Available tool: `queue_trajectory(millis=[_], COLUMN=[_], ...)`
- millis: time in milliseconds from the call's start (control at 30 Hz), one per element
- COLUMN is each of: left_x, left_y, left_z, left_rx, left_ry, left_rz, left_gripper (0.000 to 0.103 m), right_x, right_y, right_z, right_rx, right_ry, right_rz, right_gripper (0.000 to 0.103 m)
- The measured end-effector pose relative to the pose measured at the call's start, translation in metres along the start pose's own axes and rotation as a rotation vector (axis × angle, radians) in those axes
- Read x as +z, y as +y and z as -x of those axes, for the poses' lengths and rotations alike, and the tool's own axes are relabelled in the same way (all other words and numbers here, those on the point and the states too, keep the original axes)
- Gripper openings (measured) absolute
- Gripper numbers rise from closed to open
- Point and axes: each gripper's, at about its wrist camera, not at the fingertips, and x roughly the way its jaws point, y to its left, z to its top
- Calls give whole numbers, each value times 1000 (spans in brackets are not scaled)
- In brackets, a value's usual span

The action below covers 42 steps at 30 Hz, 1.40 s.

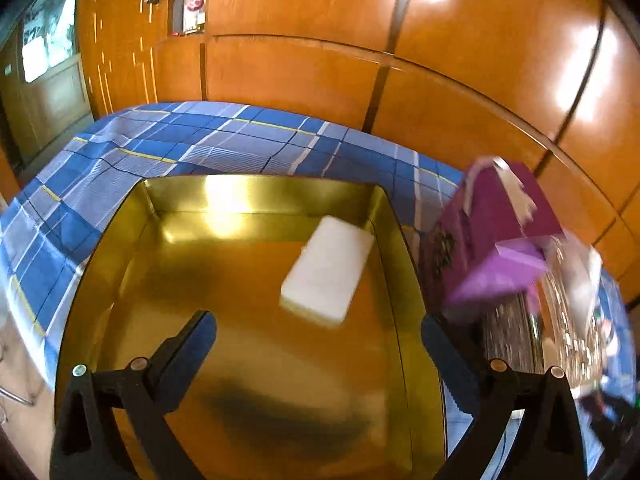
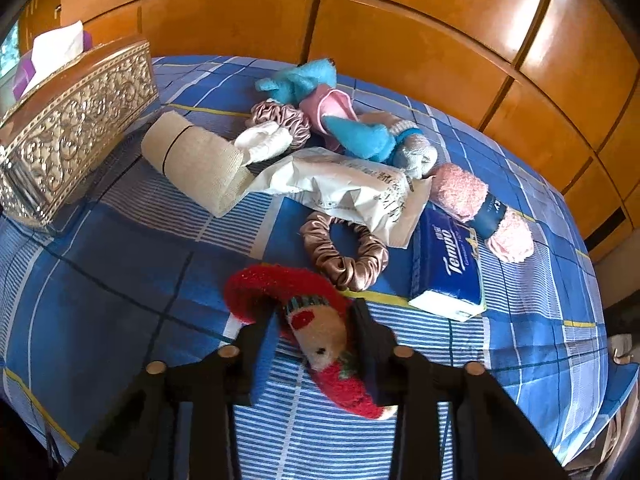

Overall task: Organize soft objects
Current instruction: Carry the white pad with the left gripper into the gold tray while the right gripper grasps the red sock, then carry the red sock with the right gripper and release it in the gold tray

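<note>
1. Gold tin [image 1: 132,216]: open, shiny inside, sits on the blue plaid sheet [image 1: 224,140]. It holds 1 white sponge block [image 1: 326,270], toward the far right corner; the frame is blurred.
2. Left gripper [image 1: 316,338]: hangs over the tin, jaws spread wide, nothing between them.
3. Purple tissue box [image 1: 500,224]: just right of the tin, white tissue at its top.
4. Embossed silver box [image 2: 76,128]: far left in the right wrist view; contents hidden.
5. Loose pile on the sheet: beige bandage roll [image 2: 196,160], satin scrunchie [image 2: 344,254], Tempo tissue pack [image 2: 446,268], pink rolled towel [image 2: 480,208].
6. Right gripper [image 2: 316,320]: jaws narrowed around the red plush scrunchie [image 2: 280,284] on the sheet; whether the fingers press on it, I cannot tell.
</note>
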Motion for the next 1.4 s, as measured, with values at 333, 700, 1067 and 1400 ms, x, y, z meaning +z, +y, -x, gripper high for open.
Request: queue_trajectory(millis=[333,700,1067,1400], left_x=[-39,-47,-51,-48], left_y=[-6,-25,6,53], left_z=[29,53,60,69], left_rx=[-78,-69,-44,34], left_ry=[17,-29,-30,-58], left_rz=[5,-72,-3,91], left_gripper=[101,101,102,102], right_x=[2,75,210,228], right_y=[-20,-22,77,244], right_z=[20,57,79,114], right_rx=[99,253,391,716], right_ry=[-11,-103,-223,-225], right_rz=[-146,-259,-134,160], right_gripper=[9,9,9,9])
